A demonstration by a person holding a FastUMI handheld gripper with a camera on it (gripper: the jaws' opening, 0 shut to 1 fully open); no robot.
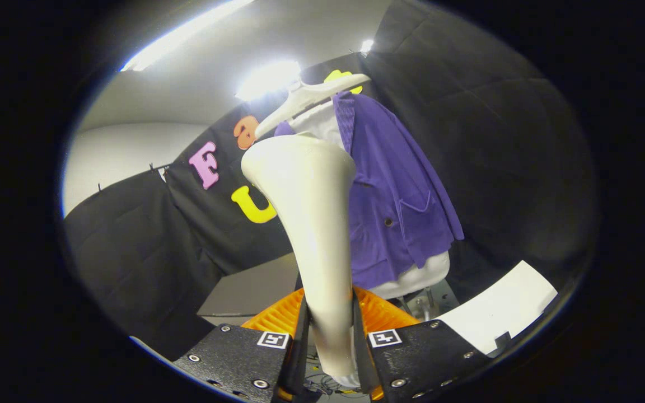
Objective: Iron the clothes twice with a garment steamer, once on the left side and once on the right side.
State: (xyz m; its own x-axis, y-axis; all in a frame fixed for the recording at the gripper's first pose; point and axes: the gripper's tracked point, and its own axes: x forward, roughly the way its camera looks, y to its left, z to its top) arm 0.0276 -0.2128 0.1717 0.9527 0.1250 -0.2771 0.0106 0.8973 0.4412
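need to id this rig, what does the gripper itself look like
The gripper has two flat black side plates studded with silver screws, each bearing a small square black-and-white marker near its inner top corner. Ribbed orange parts rise behind the plates. A tangle of thin cables shows beneath.

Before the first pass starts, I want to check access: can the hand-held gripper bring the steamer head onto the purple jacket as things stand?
Probably yes. The hand-held gripper is shut on the garment steamer, whose head rises just before the purple jacket, nothing between them.
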